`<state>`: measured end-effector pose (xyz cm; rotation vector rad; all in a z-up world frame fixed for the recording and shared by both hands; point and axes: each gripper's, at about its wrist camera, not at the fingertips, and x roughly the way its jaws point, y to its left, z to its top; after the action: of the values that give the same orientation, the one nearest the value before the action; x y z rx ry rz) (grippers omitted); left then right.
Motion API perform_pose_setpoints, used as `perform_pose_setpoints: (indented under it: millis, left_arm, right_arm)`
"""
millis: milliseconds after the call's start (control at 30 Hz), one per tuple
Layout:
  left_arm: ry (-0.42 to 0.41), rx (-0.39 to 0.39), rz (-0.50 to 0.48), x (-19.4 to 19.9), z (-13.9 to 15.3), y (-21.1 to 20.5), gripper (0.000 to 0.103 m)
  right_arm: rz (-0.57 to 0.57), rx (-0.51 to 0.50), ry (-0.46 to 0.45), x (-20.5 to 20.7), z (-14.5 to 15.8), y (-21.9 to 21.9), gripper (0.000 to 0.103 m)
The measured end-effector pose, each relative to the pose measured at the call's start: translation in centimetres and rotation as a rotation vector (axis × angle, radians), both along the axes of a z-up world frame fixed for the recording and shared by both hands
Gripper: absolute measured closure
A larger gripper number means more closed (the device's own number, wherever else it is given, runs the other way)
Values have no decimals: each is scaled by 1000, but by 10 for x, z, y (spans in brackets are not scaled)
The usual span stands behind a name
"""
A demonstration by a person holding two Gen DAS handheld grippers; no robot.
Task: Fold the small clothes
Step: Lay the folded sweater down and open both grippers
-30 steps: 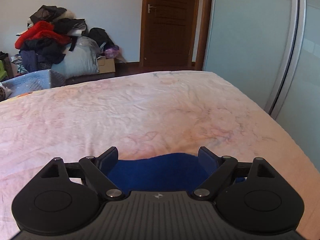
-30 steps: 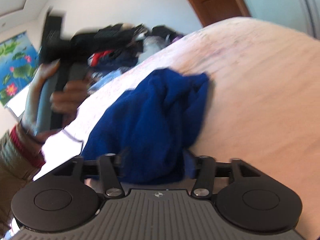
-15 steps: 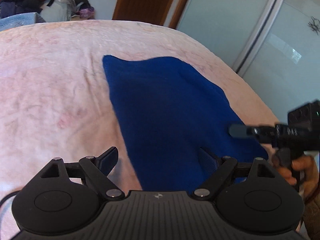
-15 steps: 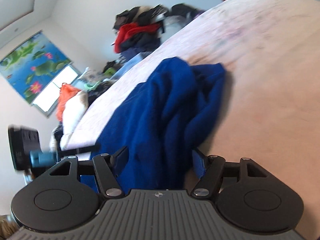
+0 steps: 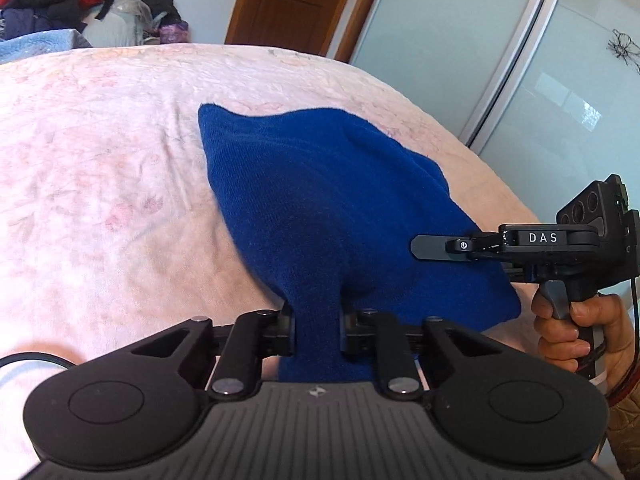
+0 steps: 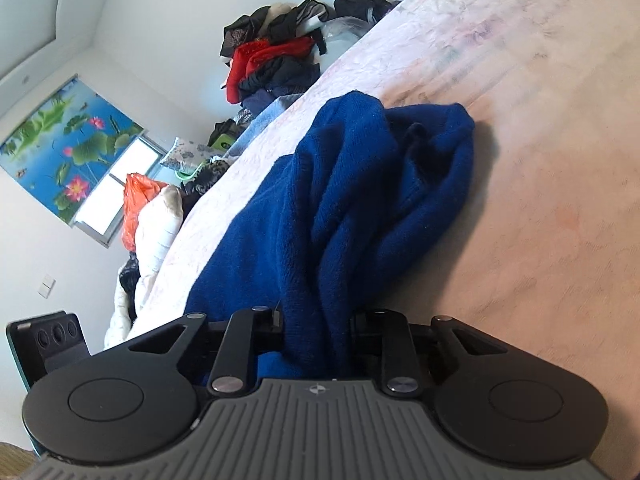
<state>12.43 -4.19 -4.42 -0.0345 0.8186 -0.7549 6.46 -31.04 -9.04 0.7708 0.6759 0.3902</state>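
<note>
Garment: blue knit garment (image 5: 332, 208) lay on the pink bedspread (image 5: 100, 168), bunched into folds in the right wrist view (image 6: 360, 200).
Garment position: near edge of the bed; far corner pointed toward 11 o'clock in the left wrist view.
Left gripper (image 5: 316, 334): jaws were closing, nearly together, with a pinched strip of the near hem between them; pads pressed on the fabric.
Right gripper (image 6: 318, 334): jaws were closing on a thick gathered fold; fabric filled the gap and touched both sides.
Right gripper, seen from left: tool (image 5: 532, 244) stood at 3 o'clock, fingers over the garment's right edge, held by a hand (image 5: 576, 336).
Bedspread: wrinkled, faint floral print, bare beyond the garment.
Clothes pile (image 5: 60, 0): red and dark items at 10 o'clock, beyond the bed.
Door (image 5: 292, 0): brown wood, at 12 o'clock.
Wardrobe panels (image 5: 500, 60): pale sliding fronts, at 1 to 2 o'clock.
Window blind (image 6: 68, 140): lotus print, at 9 o'clock in the right wrist view.
</note>
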Motion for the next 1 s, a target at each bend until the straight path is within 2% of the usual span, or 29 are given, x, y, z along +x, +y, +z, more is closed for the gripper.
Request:
perform_pose_setpoints:
  millis: [100,167,233,267,333,367,433,467,500,567,633,700,767,800,867,933,1000]
  left_arm:
    - [19,-34,-11,-16,7,4,87]
    - [13,-9,-29,-29,6,0,87]
    - [-9,49,-22,-36,3,-7,85]
    - [-24,73,-11,-38,3,-9,82]
    - [-17,79,15,-39,8,-9,76]
    - [-28,88,37,-42,12,-9,71]
    - [-78,128,82,-49,18,-11,56]
    - [-120,152,112,-54,21,-11,42]
    - [-159,168,132,-58,23,-11,33]
    - [-208,207,163,-61,25,-16,33]
    - [-221,237,184,-65,25,-20,33]
    - [-206,254,217,-67,23,-23,33]
    - [-176,249,233,-66,19,-23,33]
    - [-159,256,243,-66,17,-24,33]
    - [-142,267,265,-71,17,-24,33]
    - [-145,273,274,-76,18,-25,33]
    - [-151,293,295,-85,20,-28,33]
  right_arm:
    - [22,3,-9,-7,7,-3,77]
    - [34,-20,-4,-15,9,-7,77]
    - [31,-88,38,-19,9,-7,72]
    - [21,-140,46,-21,10,-5,64]
    - [-2,-202,28,-29,19,1,58]
    - [-30,-263,15,-36,26,6,53]
    - [-136,-436,-35,-52,44,20,49]
    - [-183,-523,-74,-60,53,29,50]
    - [-211,-595,-122,-68,62,38,51]
    - [-191,-676,-214,-78,72,60,51]
    - [-78,-673,-254,-77,72,77,48]
    - [-3,-635,-206,-65,63,83,48]
    - [-21,-635,-114,-51,48,79,49]
    - [-44,-634,-98,-50,44,76,55]
    - [-78,-606,-106,-59,49,75,54]
    - [-83,-618,-151,-71,58,83,43]
    - [-64,-687,-175,-78,58,94,21]
